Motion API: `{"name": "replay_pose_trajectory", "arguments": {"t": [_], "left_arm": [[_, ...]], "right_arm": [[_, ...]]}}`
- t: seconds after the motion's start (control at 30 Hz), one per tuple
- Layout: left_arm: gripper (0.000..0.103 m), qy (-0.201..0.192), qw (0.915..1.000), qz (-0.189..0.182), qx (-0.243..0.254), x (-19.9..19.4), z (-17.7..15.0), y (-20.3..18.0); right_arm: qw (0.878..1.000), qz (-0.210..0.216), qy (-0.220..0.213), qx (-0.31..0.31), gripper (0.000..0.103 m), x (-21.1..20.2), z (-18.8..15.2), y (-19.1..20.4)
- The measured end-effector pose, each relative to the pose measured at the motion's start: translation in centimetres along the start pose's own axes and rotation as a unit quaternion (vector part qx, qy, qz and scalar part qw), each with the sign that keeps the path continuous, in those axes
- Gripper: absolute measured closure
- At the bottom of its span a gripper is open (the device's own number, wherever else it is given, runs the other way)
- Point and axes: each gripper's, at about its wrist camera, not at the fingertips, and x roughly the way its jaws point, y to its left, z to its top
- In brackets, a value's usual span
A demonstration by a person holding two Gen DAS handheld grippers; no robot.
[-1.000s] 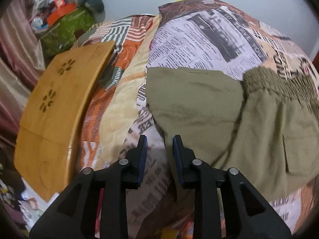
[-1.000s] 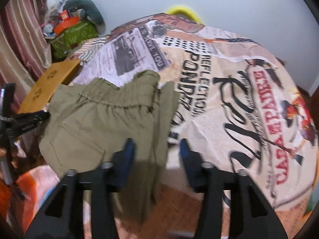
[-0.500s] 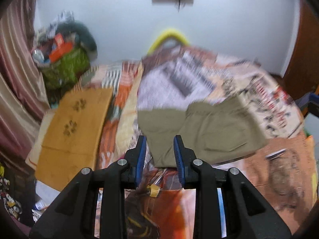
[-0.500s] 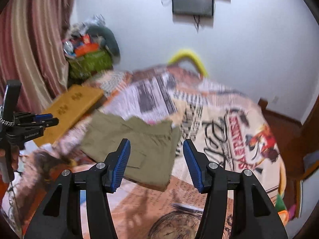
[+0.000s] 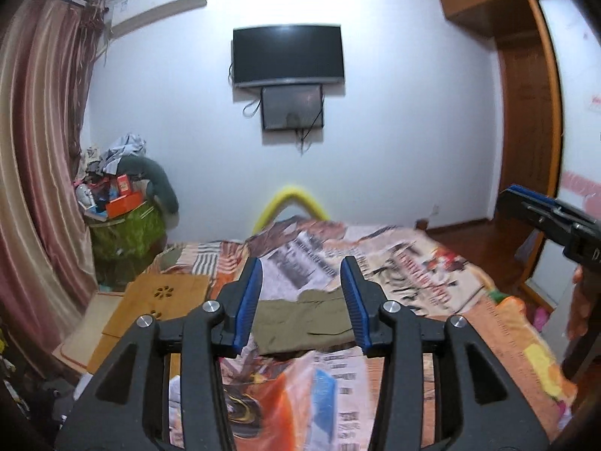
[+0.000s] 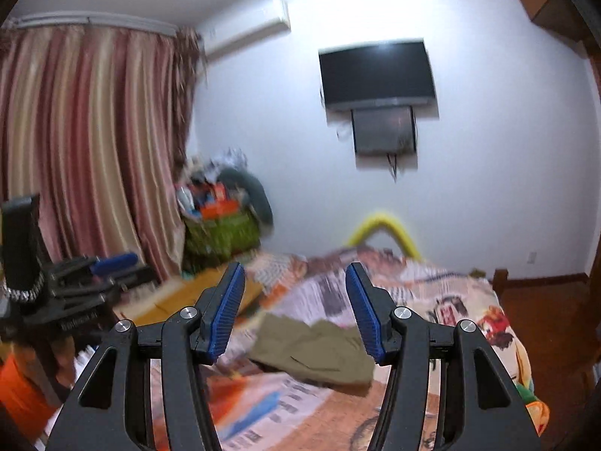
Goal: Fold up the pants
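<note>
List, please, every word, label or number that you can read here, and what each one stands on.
No text is legible.
Bedspread: newspaper-style print, motion-blurred.
Left gripper, jaws opening and empty: white lettering on its side in the right wrist view, blurred.
Right gripper: white lettering, cut off at the frame edge.
Wardrobe door: red marks, too small.
</note>
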Motion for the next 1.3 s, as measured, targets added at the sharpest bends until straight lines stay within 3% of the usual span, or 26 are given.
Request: {"name": "replay_pose_trajectory", "arguments": {"t": [0.2, 0.4, 0.5, 0.63, 0.67, 0.73, 0.87, 0.93, 1.0, 1.3], "left_arm": [[0.058, -0.067, 0.9976, 0.006, -0.014, -7.1, -1.2, -1.4], [0.055, -0.082, 0.9958, -0.018, -0.036, -10.9, -3.1, -1.9], [0.049, -0.082, 0.9949, -0.027, -0.052, -11.8, -3.7, -1.6], [0.037, -0.082, 0.9949, -0.018, -0.056, -12.8, -4.4, -1.5], [0.033, -0.08, 0.9949, -0.016, -0.059, -12.9, -4.5, -1.6], [0.021, -0.08, 0.9943, -0.008, -0.069, -13.0, -4.7, -1.1], [0.013, -0.089, 0.9933, 0.015, -0.072, -13.3, -5.2, -0.6], [0.003, -0.094, 0.9926, 0.022, -0.074, -13.6, -5.4, -0.5], [0.002, -0.099, 0.9921, 0.025, -0.073, -13.7, -5.4, -0.5], [0.001, -0.097, 0.9936, 0.031, -0.048, -13.7, -5.9, -1.4]], "right_arm": [[0.999, -0.003, -0.049, -0.024, 0.051, -5.1, -0.8, 3.7], [0.998, -0.017, -0.059, -0.025, 0.051, -6.9, -2.9, 5.0], [0.997, -0.03, -0.062, -0.027, 0.043, -7.5, -3.3, 5.2], [0.997, -0.03, -0.063, -0.019, 0.041, -8.1, -3.4, 5.3], [0.997, -0.03, -0.063, -0.015, 0.038, -8.1, -3.4, 5.3], [0.997, -0.034, -0.065, -0.008, 0.02, -8.5, -3.6, 5.2], [0.997, -0.046, -0.063, -0.009, 0.016, -8.7, -3.8, 5.3], [0.997, -0.05, -0.059, -0.011, 0.008, -8.3, -3.8, 5.3], [0.997, -0.052, -0.059, -0.006, 0.0, -8.3, -4.0, 5.2], [0.997, -0.053, -0.049, 0.011, 0.0, -8.9, -5.0, 4.9]]}}
